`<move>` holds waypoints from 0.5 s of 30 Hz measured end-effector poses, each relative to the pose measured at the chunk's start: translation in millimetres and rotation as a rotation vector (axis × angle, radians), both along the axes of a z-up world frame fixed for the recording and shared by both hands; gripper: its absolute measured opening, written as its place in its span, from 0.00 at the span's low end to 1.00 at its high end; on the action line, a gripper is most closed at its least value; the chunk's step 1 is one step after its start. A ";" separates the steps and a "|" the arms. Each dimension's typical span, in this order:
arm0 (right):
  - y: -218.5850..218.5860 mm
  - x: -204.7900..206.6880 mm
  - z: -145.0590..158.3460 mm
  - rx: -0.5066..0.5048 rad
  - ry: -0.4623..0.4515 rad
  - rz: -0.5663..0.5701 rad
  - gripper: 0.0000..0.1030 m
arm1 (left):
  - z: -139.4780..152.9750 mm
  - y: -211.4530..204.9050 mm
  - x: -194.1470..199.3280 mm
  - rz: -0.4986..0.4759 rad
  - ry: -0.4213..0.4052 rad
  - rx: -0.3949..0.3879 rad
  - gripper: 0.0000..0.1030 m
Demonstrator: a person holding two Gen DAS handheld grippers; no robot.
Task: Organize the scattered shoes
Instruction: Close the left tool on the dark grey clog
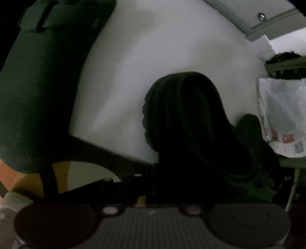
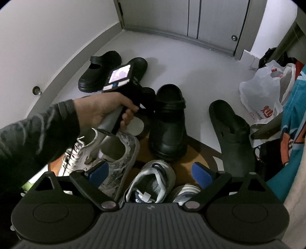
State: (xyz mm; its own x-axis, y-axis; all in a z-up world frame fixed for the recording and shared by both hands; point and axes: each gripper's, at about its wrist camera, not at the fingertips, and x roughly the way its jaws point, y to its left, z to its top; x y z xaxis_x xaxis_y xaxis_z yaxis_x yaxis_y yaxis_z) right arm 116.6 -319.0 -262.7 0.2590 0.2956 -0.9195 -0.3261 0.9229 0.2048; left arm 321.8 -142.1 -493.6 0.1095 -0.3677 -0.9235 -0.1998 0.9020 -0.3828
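In the right wrist view, my left gripper (image 2: 153,107), held in a hand, is shut on the heel rim of a black clog (image 2: 168,126) standing on the floor. The same clog (image 1: 191,124) fills the dark left wrist view close up, with a dark green clog (image 1: 38,86) at the left. A pair of black clogs (image 2: 107,69) lies at the back left. A single dark clog (image 2: 231,130) lies at the right. My right gripper (image 2: 151,172) is open and empty above a grey sneaker (image 2: 153,180) and a white printed sneaker (image 2: 114,159).
A white plastic bag (image 2: 264,92) and a teal bag (image 2: 294,122) stand at the right. Grey cabinet doors (image 2: 191,17) close the back. A white wall (image 2: 38,38) curves along the left. A brown mat (image 2: 191,153) lies under the near shoes.
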 end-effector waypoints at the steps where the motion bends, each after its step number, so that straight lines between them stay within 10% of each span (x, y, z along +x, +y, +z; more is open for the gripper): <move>1: -0.1 -0.1 0.8 0.004 0.000 0.000 0.94 | -0.6 -1.2 1.4 0.002 0.003 -0.005 0.00; 11: -1.0 1.5 0.3 0.006 0.009 -0.007 0.94 | -23.6 -19.5 8.4 0.065 0.015 -0.172 0.00; 15: -1.7 1.9 -0.8 0.006 0.012 -0.010 0.94 | -14.2 -33.7 4.6 -0.014 0.005 -0.097 0.00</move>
State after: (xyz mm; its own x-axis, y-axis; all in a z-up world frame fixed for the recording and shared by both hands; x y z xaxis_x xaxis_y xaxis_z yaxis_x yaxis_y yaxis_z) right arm 118.4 -320.7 -263.5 0.2507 0.2990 -0.9207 -0.3146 0.9246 0.2146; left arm 326.4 -175.8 -507.8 0.0996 -0.4565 -0.8842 -0.1895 0.8636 -0.4672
